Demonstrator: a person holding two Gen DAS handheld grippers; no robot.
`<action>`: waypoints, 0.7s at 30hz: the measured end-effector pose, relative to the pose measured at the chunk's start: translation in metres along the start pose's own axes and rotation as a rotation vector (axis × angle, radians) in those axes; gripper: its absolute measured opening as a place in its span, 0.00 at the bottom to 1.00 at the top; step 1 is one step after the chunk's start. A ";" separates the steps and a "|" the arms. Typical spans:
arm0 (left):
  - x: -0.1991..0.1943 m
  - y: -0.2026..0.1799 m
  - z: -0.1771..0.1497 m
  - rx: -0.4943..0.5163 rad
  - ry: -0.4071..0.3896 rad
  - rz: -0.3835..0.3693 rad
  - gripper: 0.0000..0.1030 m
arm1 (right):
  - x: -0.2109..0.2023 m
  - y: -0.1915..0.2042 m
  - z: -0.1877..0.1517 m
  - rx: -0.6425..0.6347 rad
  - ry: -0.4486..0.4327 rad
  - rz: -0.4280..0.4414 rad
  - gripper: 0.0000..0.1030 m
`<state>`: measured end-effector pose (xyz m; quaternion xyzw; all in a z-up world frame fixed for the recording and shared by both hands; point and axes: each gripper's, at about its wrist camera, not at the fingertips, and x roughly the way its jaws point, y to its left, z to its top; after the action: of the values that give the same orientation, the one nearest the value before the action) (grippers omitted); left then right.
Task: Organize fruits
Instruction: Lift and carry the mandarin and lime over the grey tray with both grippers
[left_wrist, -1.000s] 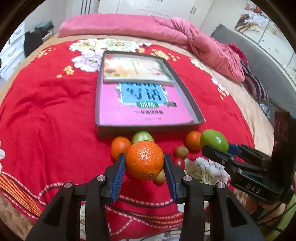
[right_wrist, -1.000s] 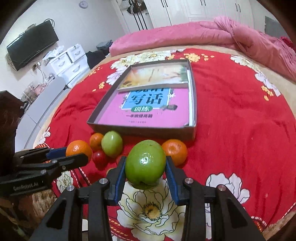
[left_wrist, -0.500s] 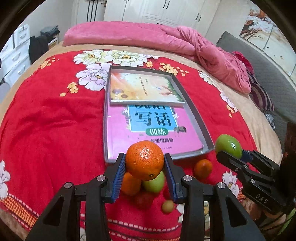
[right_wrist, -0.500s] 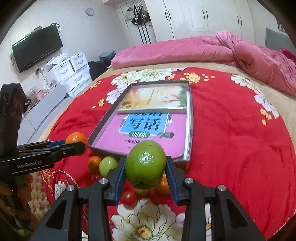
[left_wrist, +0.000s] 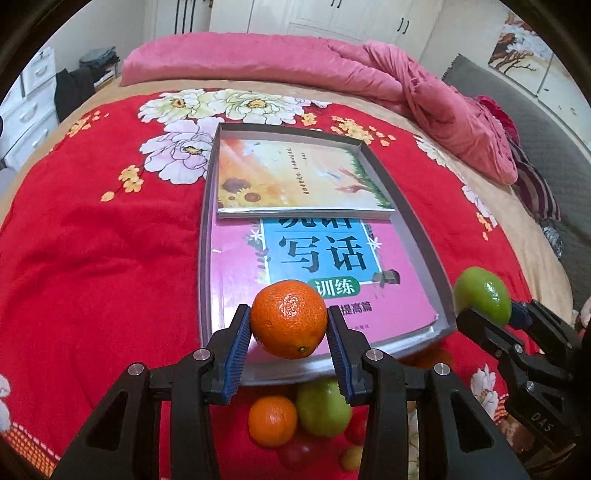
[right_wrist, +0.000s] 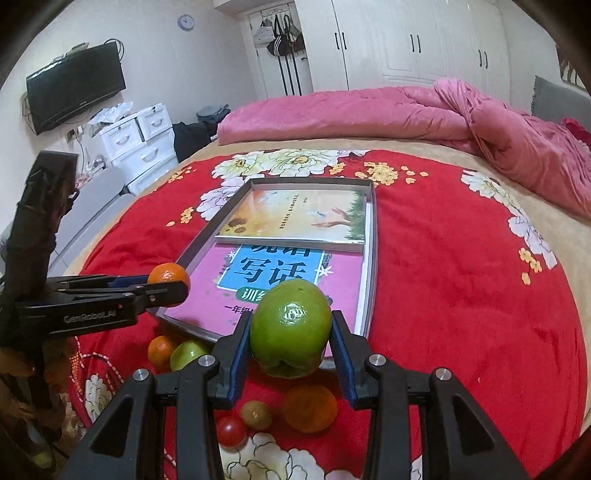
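Observation:
My left gripper (left_wrist: 290, 345) is shut on an orange (left_wrist: 289, 318) and holds it in the air above the near edge of the grey tray (left_wrist: 205, 236). My right gripper (right_wrist: 291, 349) is shut on a green apple (right_wrist: 290, 326), lifted over the tray's near right corner (right_wrist: 372, 258). Each gripper shows in the other view: the apple (left_wrist: 482, 294) at the right, the orange (right_wrist: 168, 275) at the left. Below, on the red bedspread, lie another orange (left_wrist: 272, 421), a green apple (left_wrist: 323, 408), an orange (right_wrist: 310, 408), a small brownish fruit (right_wrist: 256, 414) and a red tomato (right_wrist: 231, 432).
The tray holds two books: a pink one (left_wrist: 236, 288) near me and a sunflower one (left_wrist: 295, 184) behind it. A rolled pink duvet (left_wrist: 332, 62) lies across the far side of the bed. White drawers (right_wrist: 136, 136) and a television (right_wrist: 74, 86) stand at the left.
Both grippers have carried their fruits forward from above the loose pile to the tray's near edge. The pile now lies beneath and behind the fingertips.

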<state>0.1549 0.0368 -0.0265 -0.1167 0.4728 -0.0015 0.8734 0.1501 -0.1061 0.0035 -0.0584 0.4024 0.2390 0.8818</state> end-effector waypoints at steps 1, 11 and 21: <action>0.002 0.000 0.001 0.002 0.000 0.001 0.41 | 0.001 0.000 0.001 -0.003 0.000 0.000 0.39; 0.026 0.003 -0.001 0.040 0.031 0.015 0.41 | 0.032 -0.006 0.005 -0.005 0.047 -0.016 0.39; 0.032 0.000 0.000 0.079 0.025 0.018 0.41 | 0.054 -0.007 0.005 -0.024 0.089 -0.034 0.39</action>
<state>0.1727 0.0331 -0.0529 -0.0777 0.4844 -0.0139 0.8713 0.1870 -0.0905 -0.0339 -0.0864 0.4374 0.2261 0.8661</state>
